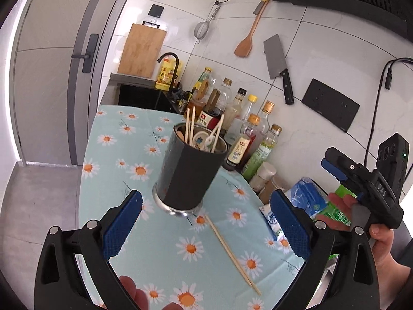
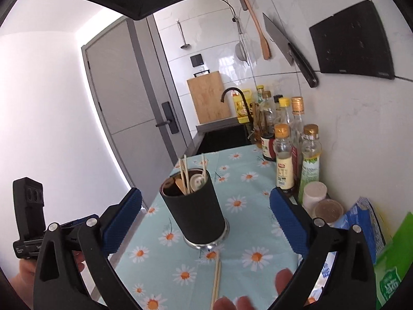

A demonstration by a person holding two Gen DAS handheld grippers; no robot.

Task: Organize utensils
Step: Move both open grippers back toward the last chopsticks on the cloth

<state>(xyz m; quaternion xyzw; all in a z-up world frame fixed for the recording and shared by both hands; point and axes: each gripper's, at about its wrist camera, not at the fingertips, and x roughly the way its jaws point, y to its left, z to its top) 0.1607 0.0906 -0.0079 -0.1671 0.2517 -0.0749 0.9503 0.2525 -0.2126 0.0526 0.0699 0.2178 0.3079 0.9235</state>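
Observation:
A black cylindrical utensil holder (image 1: 188, 173) (image 2: 195, 211) with a steel base stands on the daisy tablecloth (image 1: 124, 160) (image 2: 245, 180). It holds several chopsticks and spoons. A pair of wooden chopsticks (image 1: 232, 253) (image 2: 216, 281) lies on the cloth just in front of the holder. My left gripper (image 1: 206, 224) is open and empty, above the cloth with the holder ahead between its fingers. My right gripper (image 2: 206, 222) is open and empty, facing the holder; it also shows in the left wrist view (image 1: 361, 180).
Sauce and oil bottles (image 1: 247, 134) (image 2: 291, 149) line the wall side of the counter. Packets (image 1: 307, 199) (image 2: 387, 266) lie at the near right. A cleaver (image 1: 280, 69), a wooden spatula (image 1: 247, 36) and a strainer hang on the tiled wall. A sink (image 1: 139, 95) with a black tap is beyond the cloth.

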